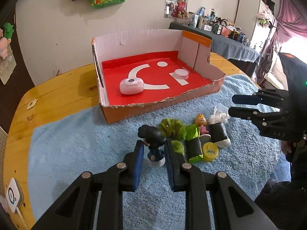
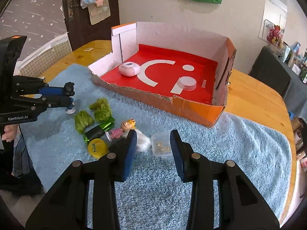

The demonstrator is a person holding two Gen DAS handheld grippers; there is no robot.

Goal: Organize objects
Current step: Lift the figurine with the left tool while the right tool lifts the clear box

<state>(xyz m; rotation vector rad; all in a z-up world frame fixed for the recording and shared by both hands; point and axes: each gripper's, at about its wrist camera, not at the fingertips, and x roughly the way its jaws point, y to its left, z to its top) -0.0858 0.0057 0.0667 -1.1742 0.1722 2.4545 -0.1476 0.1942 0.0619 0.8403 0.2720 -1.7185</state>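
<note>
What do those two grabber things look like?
Both tongs, the left tongs and the right tongs, are black plastic with two long fingers, blue ribbed pads and round silver pins at the joints. In the right wrist view, the left one's side carries white lettering and a small orange sticker on top.

Dark-haired figurine [image 1: 153,145] upright above blue towel [image 1: 96,138], near blonde doll [image 1: 201,124] and cardboard box [image 1: 153,103].

Two wrist fisheyes, close above the tabletop [image 1: 57,88], angled down and forward.
Left looking from the left, right from the right; shared: cardboard box [image 1: 153,103], blue towel [image 2: 239,134], toy cluster, each other's tongs.
</note>
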